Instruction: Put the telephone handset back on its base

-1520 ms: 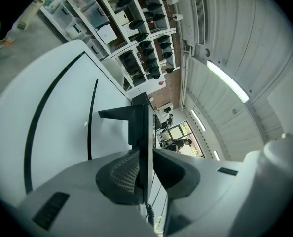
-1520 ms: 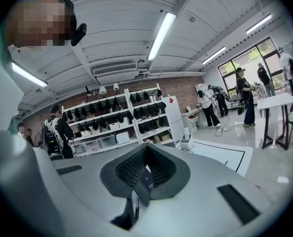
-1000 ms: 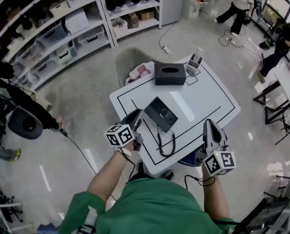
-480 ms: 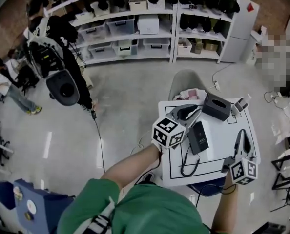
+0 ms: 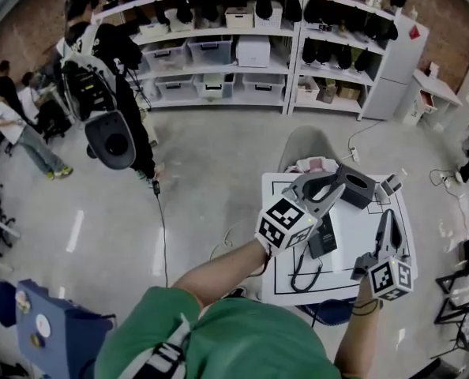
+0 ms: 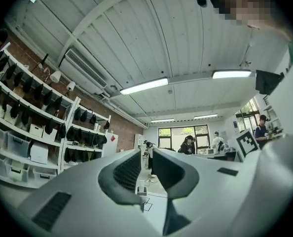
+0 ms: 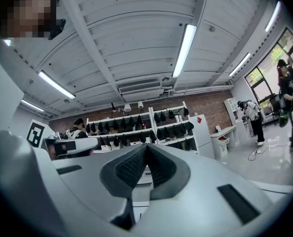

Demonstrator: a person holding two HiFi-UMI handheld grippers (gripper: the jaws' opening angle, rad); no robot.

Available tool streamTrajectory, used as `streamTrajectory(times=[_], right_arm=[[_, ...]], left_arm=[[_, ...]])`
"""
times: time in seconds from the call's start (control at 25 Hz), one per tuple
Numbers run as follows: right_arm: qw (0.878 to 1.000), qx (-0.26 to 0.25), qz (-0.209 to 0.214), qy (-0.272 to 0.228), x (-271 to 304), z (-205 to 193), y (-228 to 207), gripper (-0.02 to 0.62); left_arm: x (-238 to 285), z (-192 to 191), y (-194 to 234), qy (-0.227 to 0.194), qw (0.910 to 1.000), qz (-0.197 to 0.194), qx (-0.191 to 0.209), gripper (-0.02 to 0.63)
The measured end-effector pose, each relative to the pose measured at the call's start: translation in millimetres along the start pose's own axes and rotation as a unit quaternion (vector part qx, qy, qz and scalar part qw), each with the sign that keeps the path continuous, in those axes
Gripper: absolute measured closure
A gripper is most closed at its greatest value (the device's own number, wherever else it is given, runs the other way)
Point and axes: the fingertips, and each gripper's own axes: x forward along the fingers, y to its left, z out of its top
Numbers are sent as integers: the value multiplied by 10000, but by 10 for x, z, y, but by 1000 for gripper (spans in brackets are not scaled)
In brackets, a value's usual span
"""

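Note:
The black telephone [image 5: 324, 239] lies on the white table [image 5: 354, 242], partly behind my raised left gripper [image 5: 335, 181]. I cannot tell the handset apart from the base. Its black cord [image 5: 296, 273] loops toward the table's near edge. The left gripper hangs above the table's far left part, its jaws a narrow gap apart with nothing between them [image 6: 146, 157]. My right gripper [image 5: 388, 215] is over the table's near right part, with its pads touching and nothing held [image 7: 147, 149]. Both gripper views look out over the room and do not show the telephone.
A black tissue box [image 5: 361, 188] and a small holder [image 5: 389, 185] stand at the table's far side. A grey chair [image 5: 305, 144] is behind the table. Shelves [image 5: 242, 38] line the back wall. People and a camera rig [image 5: 108, 136] stand at the left.
The head view has swung from the table toward the room. My left gripper has risen from the table's left edge to above the telephone. The right gripper stays near the front right.

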Motion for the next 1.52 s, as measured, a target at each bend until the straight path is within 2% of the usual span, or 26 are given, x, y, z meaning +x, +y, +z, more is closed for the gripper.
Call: streamTrajectory(times=[0.32, 0.52, 0.64, 0.88, 1.52], right_arm=[[9999, -9, -125, -17, -214, -24, 13, 574], [9995, -99, -291, -6, -398, 42, -49, 574], [9998, -95, -133, -62, -233, 7, -95, 574], [9979, -285, -586, 16, -311, 34, -210, 574], [9965, -437, -715, 74, -307, -31, -290, 574]], left_arm=[[40, -79, -117, 34, 9999, -63, -91, 520], [113, -93, -369, 125, 9995, -298, -46, 520], [130, -115, -239, 113, 9998, -75, 164, 520], [307, -218, -293, 217, 9988, -392, 201, 520], [435, -376, -271, 296, 9983, -471, 189, 520]])
